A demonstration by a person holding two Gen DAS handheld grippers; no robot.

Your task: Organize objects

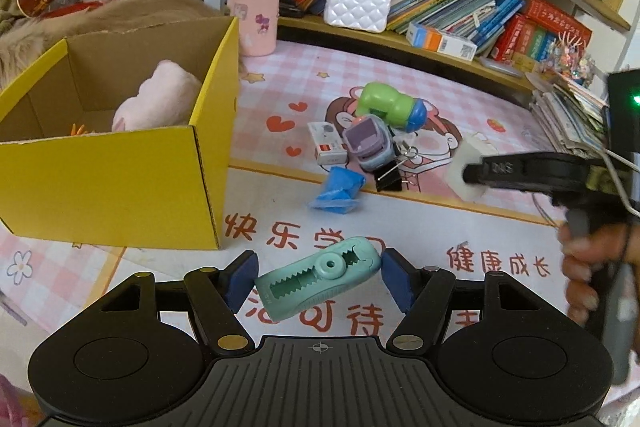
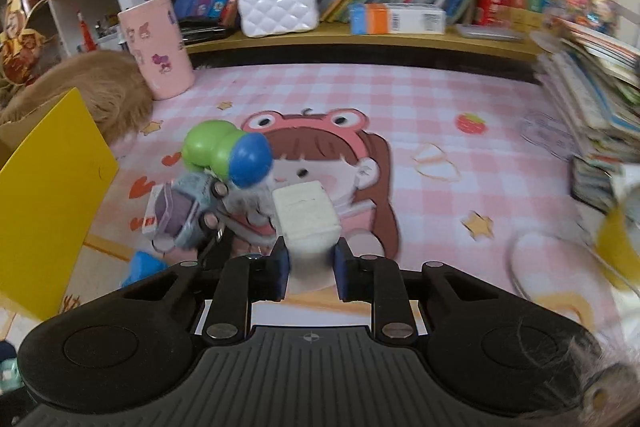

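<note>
Toys and small objects lay scattered on a pink checked desk mat (image 2: 440, 115), among them a green and blue toy (image 2: 224, 151), a small toy car (image 2: 192, 211) and a blue packet (image 1: 338, 189), beside a yellow cardboard box (image 1: 120, 179) that held a pink plush (image 1: 156, 103). The left gripper (image 1: 318, 277) clasped a mint-green correction tape dispenser (image 1: 318, 281) between its blue pads. The right gripper (image 2: 308, 267) was clenched on a white block (image 2: 306, 219) near the pile.

The left hand-held gripper (image 1: 318, 281) clamps a teal dispenser (image 1: 318, 283) — beside the yellow box (image 1: 120, 183).
</note>
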